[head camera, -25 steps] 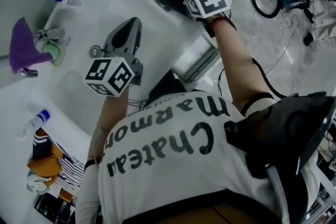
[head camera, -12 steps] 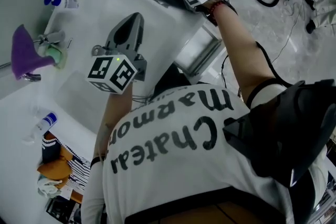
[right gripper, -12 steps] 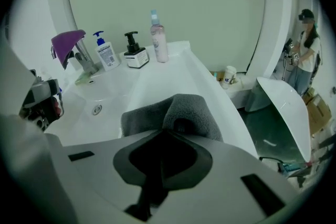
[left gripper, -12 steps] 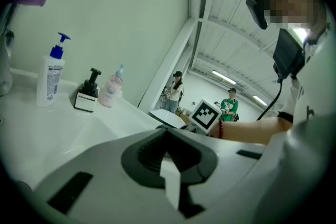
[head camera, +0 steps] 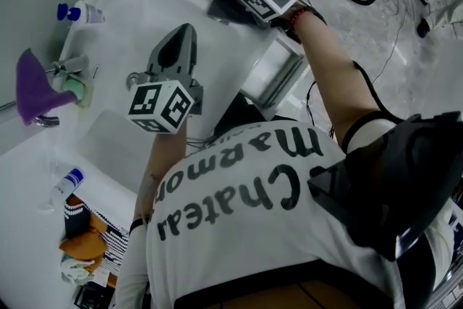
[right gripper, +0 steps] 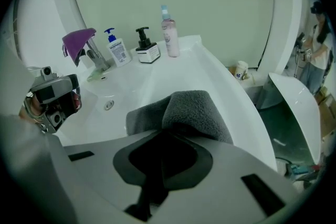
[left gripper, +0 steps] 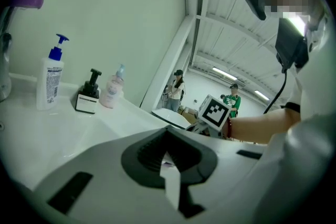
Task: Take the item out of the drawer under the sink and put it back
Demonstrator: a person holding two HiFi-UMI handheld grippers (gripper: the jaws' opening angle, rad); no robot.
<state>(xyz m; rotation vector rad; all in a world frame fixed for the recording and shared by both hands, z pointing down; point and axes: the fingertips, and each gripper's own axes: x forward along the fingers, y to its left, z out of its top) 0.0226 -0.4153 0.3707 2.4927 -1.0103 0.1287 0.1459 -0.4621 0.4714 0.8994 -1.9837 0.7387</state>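
Over the white counter [head camera: 224, 47], my left gripper [head camera: 181, 36] hovers with jaws pressed together, nothing between them. Farther right, my right gripper [right gripper: 169, 132] pinches the grey towel [right gripper: 195, 108] at the counter's right edge, with the open drawer [head camera: 273, 71] just below, nearer me.

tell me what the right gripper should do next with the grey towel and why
Probably lift the grey towel and carry it down toward the open drawer. The right gripper is shut on the towel, which lies folded on the sink ledge, so it is already out, and the drawer below the ledge stands open.
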